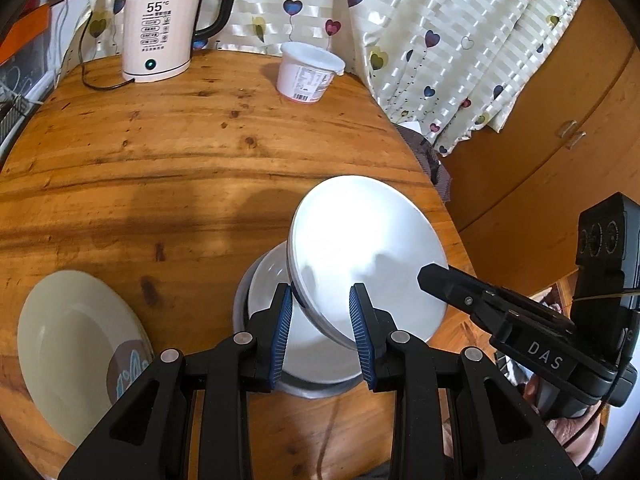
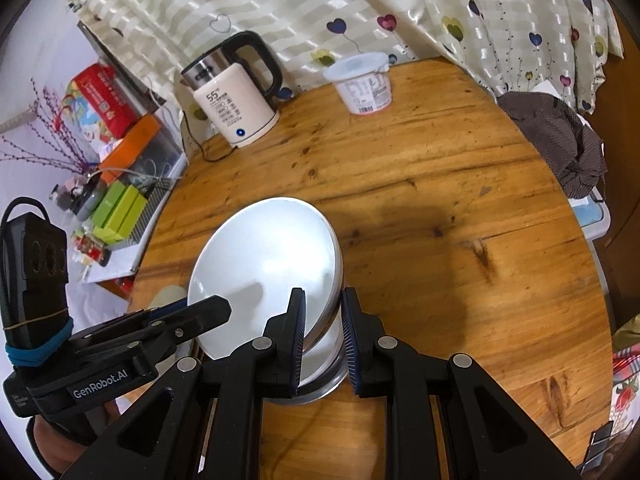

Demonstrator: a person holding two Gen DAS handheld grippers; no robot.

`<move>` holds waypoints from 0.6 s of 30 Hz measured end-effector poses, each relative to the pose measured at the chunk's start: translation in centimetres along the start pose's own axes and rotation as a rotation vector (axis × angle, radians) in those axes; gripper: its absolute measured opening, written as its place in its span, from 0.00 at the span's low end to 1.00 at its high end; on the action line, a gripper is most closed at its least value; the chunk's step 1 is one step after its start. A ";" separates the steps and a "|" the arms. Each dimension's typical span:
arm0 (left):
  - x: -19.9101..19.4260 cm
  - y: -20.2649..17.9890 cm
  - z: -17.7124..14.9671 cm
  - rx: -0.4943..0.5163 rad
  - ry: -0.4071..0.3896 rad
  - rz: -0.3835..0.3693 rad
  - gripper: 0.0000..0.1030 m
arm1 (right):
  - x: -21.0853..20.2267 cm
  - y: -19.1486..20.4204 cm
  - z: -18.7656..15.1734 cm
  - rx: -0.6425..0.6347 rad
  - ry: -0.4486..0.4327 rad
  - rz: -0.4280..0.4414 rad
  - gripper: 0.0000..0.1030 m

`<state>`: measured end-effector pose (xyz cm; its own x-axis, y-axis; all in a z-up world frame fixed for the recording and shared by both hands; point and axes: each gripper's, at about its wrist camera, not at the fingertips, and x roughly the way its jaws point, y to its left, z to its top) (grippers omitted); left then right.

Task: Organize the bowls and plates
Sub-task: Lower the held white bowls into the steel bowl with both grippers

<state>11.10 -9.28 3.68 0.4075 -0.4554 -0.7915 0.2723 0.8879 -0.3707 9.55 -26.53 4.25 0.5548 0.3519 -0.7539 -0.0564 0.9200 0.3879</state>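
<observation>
1. Both grippers are on the same white plate point(image 1: 360, 248), which is tilted steeply above a white bowl point(image 1: 272, 280) near the front of the round wooden worktop point(image 1: 180, 160).
2. The left gripper point(image 1: 322, 332) has its blue pads point(image 1: 282, 328) either side of the plate's lower rim. They look clamped on it, one pad behind the edge and one in front.
3. The right gripper point(image 2: 323, 340) is pinched onto the opposite edge of that plate, jaws nearly together with the rim between them. In the left wrist view its black finger reaches onto the plate's face from the right.
4. The bowl sits inside a shallow metal dish point(image 1: 320, 390), right under the tilted plate. I can't tell whether the plate touches the bowl.
5. A second, cream plate point(image 1: 76, 344) with a brown and blue design lies flat on the worktop, well off to the left.
6. At the far side stand an electric kettle point(image 1: 160, 28) and a lidded white tub point(image 1: 308, 72), both clear of the dishes.
</observation>
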 end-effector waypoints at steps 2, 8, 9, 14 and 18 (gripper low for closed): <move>0.0 0.2 -0.3 -0.008 0.005 0.002 0.30 | 0.3 0.0 -0.3 0.001 0.009 0.004 0.17; 0.2 0.8 -1.1 -0.019 0.017 0.011 0.30 | 0.7 0.1 -0.9 -0.001 0.028 0.012 0.17; 0.2 0.8 -1.1 -0.021 0.019 0.012 0.30 | 0.8 0.1 -0.9 -0.001 0.031 0.013 0.17; 0.3 0.7 -1.7 -0.016 0.020 0.030 0.30 | 1.2 0.1 -1.3 0.000 0.045 0.017 0.17; 0.5 0.9 -1.8 -0.017 0.024 0.034 0.30 | 1.5 0.0 -1.4 0.001 0.054 0.017 0.17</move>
<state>9.96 -8.62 2.06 0.3953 -0.4234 -0.8152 0.2439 0.9040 -0.3512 9.28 -25.80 2.37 0.5085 0.3767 -0.7743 -0.0647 0.9134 0.4019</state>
